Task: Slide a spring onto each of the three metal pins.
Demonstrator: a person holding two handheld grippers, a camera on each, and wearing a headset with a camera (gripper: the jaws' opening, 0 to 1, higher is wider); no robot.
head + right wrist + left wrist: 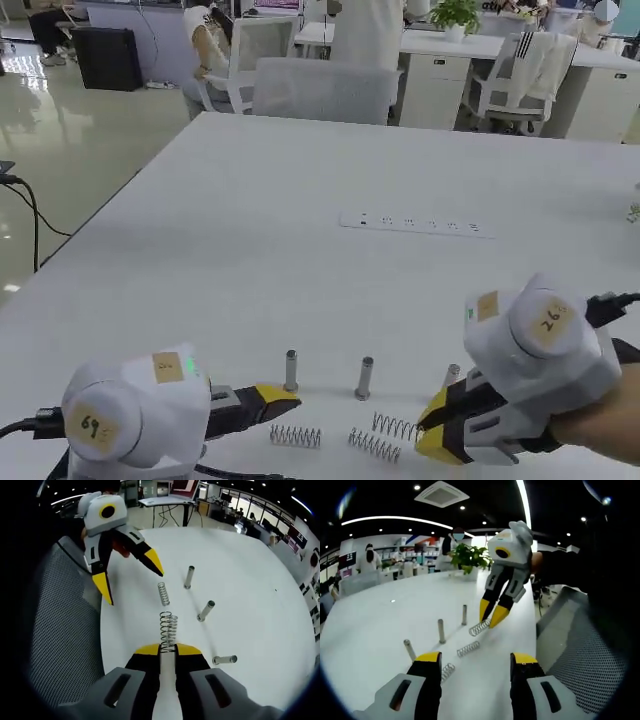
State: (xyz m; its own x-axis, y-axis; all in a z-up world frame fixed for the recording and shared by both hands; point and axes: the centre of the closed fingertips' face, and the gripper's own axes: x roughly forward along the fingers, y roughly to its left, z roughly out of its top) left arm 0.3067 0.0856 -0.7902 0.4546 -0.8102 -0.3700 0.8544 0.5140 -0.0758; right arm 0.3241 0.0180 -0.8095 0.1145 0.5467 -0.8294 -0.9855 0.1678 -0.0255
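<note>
Three short metal pins stand in a row near the table's front edge: left (291, 370), middle (366, 378), right (452, 375). In front of them lie two loose springs (296, 435) (374, 445). A third spring (398, 427) is held at one end by my right gripper (432, 432), just above the table. The right gripper view has this spring (168, 630) sticking out of the shut right gripper (167, 650), with the pins (205, 610) to its right. My left gripper (475, 658) is open and holds nothing, beside the left pin (409, 649).
A white power strip (415, 224) lies flat mid-table, beyond the pins. Office chairs (320, 90) and a person (205, 50) are past the far edge of the table (250, 230). A mesh chair (60, 630) sits close below the near edge.
</note>
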